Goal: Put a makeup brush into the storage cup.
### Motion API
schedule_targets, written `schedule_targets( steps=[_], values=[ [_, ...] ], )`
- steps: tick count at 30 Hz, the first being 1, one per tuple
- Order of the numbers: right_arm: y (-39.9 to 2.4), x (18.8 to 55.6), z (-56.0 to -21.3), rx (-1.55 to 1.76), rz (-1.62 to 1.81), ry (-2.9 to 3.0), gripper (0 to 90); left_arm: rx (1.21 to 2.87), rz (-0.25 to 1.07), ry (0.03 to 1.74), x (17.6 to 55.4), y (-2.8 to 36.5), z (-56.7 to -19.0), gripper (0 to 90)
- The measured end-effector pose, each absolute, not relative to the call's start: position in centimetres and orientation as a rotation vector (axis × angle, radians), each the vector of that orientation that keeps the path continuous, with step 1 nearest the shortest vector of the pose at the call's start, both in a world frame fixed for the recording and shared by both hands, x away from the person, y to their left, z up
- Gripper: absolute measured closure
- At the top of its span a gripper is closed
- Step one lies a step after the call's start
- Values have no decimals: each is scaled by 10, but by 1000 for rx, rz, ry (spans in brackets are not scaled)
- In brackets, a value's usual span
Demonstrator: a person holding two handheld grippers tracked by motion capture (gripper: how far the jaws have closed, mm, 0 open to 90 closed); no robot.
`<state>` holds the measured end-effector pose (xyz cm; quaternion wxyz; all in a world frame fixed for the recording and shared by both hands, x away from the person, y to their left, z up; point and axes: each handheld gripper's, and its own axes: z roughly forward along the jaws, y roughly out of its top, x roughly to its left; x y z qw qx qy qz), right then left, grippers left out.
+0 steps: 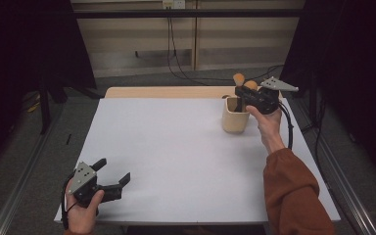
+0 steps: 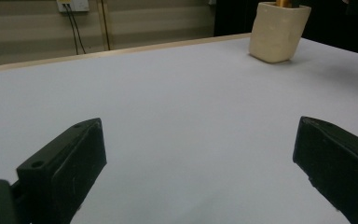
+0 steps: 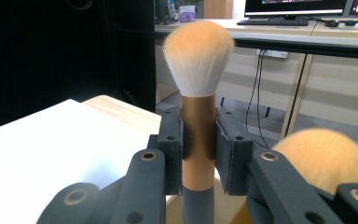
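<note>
At the two o'clock corner of the white table [image 1: 176, 156], we see the right gripper [image 1: 245, 96] clamped on a makeup brush [image 3: 198, 93], its jaws pressed against the brush's gold ferrule from both sides. The brush stands upright, bristles up, directly over the cream holder [image 1: 235, 117]. Whether its handle end has entered the holder we cannot tell, since the gripper body covers that spot in the high view. A second brush [image 3: 328, 158] with a rounded orange head stands just beside the first, at about four o'clock from it in the right gripper view, and we judge it already seated in the holder.

Down at seven o'clock, the left gripper [image 1: 111, 180] rests near the table's edge with its jaws well apart and nothing between them.

As we read it, one brush is stowed and this one is nearly there; what is left is lowering it in and letting go.

We find no brand, label or readable writing on the brushes, holder or grippers.
</note>
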<state>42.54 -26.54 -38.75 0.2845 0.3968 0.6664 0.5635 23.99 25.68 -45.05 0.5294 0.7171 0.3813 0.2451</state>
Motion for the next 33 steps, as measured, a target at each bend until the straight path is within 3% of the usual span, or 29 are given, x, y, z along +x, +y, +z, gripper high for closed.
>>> schedule_targets(
  steps=[33],
  values=[
    [-264,421,-419,1117,1420,1871,733,1720,578,914,240,257,-451,25]
  ],
)
